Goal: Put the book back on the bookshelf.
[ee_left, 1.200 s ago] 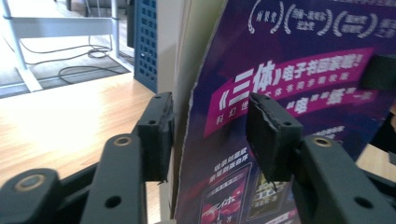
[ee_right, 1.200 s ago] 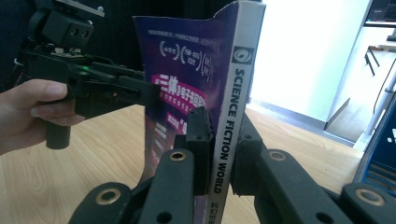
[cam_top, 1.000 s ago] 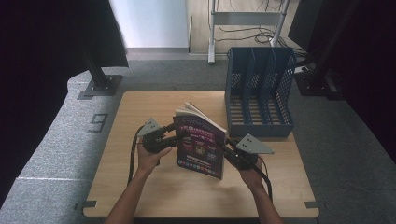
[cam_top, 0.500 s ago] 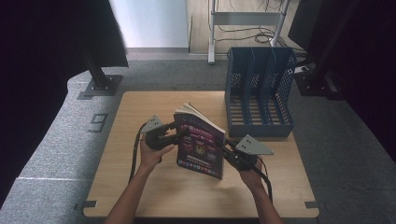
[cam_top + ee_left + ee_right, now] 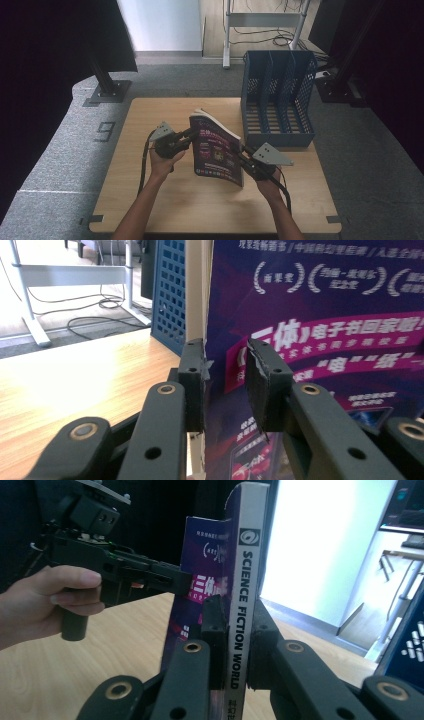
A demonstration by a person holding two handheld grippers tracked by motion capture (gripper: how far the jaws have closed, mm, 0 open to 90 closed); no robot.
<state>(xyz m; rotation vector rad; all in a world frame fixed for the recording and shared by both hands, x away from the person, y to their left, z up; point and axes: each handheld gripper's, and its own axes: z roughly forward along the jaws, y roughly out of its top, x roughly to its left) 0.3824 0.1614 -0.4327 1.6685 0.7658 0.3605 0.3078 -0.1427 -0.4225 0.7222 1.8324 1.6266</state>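
Observation:
A purple magazine [image 5: 217, 152] stands upright on the wooden table [image 5: 150, 200]; its white spine [image 5: 245, 580] reads "Science Fiction World". My right gripper [image 5: 243, 155] is shut on that spine, with both pads [image 5: 212, 630] pressed against it in the right gripper view. At the magazine's left edge is my left gripper [image 5: 186, 139]. Its jaws have just been closing with the cover's free edge [image 5: 325, 315] between them. In the left gripper view [image 5: 225, 385] one pad sits at the page edge, and a gap still shows before the other pad. The left gripper [image 5: 175, 582] also reaches the cover in the right gripper view.
A blue mesh file rack [image 5: 277, 100] with upright dividers stands at the table's back right, just behind the magazine. A white metal stand [image 5: 227, 35] and cables lie on the floor beyond the table. Bare wood stretches to the left and front.
The left gripper's jaws have narrowed around the magazine's left edge. The magazine, the right gripper and both hands stay where they were.

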